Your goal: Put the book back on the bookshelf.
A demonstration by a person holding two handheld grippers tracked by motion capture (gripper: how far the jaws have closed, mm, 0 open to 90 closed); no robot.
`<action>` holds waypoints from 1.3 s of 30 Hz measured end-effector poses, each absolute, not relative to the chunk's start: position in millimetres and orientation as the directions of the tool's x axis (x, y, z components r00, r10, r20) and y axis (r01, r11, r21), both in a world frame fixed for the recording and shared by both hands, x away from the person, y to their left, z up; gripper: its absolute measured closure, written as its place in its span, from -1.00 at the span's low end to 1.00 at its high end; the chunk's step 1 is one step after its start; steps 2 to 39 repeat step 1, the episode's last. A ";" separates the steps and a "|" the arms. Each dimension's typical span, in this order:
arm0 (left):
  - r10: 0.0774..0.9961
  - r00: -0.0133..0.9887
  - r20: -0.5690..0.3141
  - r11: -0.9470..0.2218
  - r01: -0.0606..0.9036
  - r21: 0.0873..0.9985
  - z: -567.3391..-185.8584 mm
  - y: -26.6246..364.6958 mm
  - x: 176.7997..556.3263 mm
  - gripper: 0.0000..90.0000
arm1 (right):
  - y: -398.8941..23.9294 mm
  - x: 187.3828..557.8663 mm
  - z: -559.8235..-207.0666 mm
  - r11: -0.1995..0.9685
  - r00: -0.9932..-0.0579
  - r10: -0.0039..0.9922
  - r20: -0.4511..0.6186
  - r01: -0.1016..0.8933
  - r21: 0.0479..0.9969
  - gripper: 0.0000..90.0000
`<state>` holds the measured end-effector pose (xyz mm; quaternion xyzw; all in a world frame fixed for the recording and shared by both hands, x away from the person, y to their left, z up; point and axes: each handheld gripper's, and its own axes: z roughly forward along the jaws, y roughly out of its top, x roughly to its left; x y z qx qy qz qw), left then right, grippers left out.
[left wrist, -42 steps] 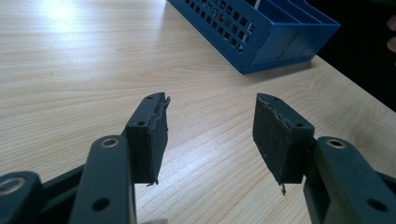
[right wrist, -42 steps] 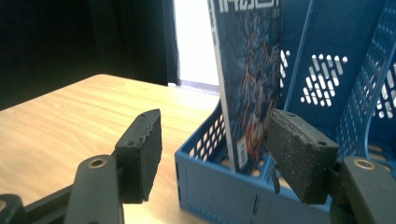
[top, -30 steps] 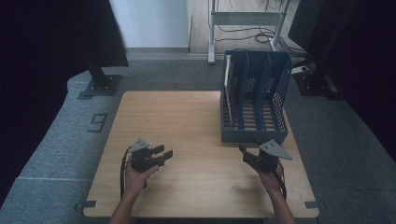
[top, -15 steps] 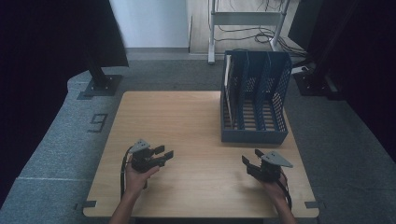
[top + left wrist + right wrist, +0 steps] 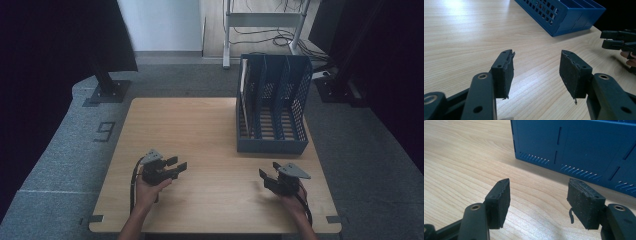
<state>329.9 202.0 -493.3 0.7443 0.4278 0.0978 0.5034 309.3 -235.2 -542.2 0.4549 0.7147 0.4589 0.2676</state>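
Rack [image 5: 272, 112]: blue file rack, upright at the far right of the desk [image 5: 200, 130]; open tops up, ready for loading, I'd judge; a pale sheet seems to sit in its left slot
Left gripper [image 5: 172, 166]: low over the near left desk; jaws well apart, nothing between them; well apart from the rack
Right gripper [image 5: 269, 176]: near right, just before the rack's front; jaws parted, empty; likely poised to reach it
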 end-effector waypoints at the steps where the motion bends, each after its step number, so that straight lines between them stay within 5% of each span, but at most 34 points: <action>1: 0.735 0.615 -0.285 -0.128 0.538 0.833 -493.1 201.8 329.8 -0.01 | -235.1 309.3 -542.1 0.164 -0.443 0.896 0.036 0.404 0.900 -0.24; 39: 0.735 0.615 -0.285 -0.128 0.538 0.833 -493.1 201.8 329.8 -0.01 | -235.1 309.3 -542.1 0.164 -0.443 0.896 0.036 0.404 0.900 -0.24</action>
